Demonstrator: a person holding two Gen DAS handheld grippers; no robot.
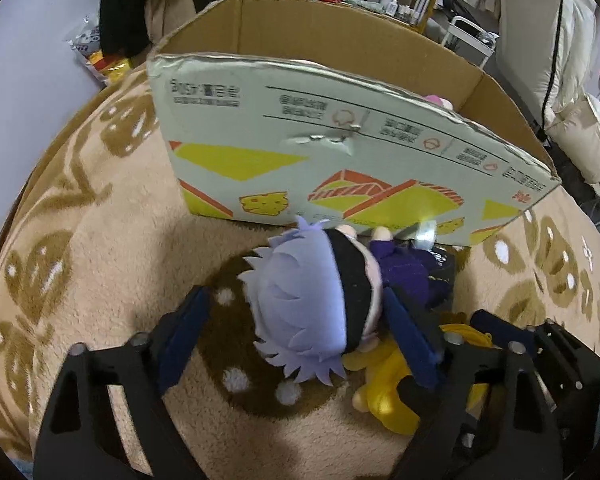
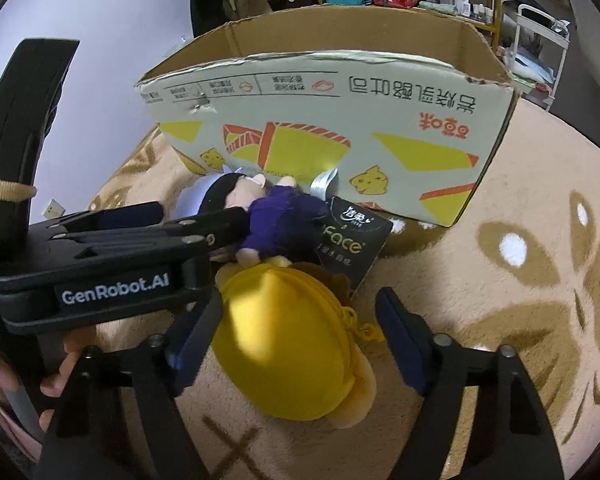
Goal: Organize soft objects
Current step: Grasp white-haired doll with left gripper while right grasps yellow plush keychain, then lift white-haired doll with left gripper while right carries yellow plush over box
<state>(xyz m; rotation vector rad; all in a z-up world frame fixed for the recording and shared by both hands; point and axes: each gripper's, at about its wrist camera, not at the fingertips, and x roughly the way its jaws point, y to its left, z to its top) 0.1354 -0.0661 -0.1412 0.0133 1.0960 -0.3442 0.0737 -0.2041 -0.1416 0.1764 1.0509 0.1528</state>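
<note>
On the beige patterned rug before the open cardboard box, my left gripper straddles the lavender-haired plush doll's head, part open, right pad touching, while my right gripper flanks the yellow plush beside it, its right pad clear.

Left gripper, pointing steeply down, jaws apart on either side of a doll's head, one pad against it, the other clear. Right gripper, angled down alike, jaws parted about a yellow plush, far pad clear. Fingers grip a handle
</note>
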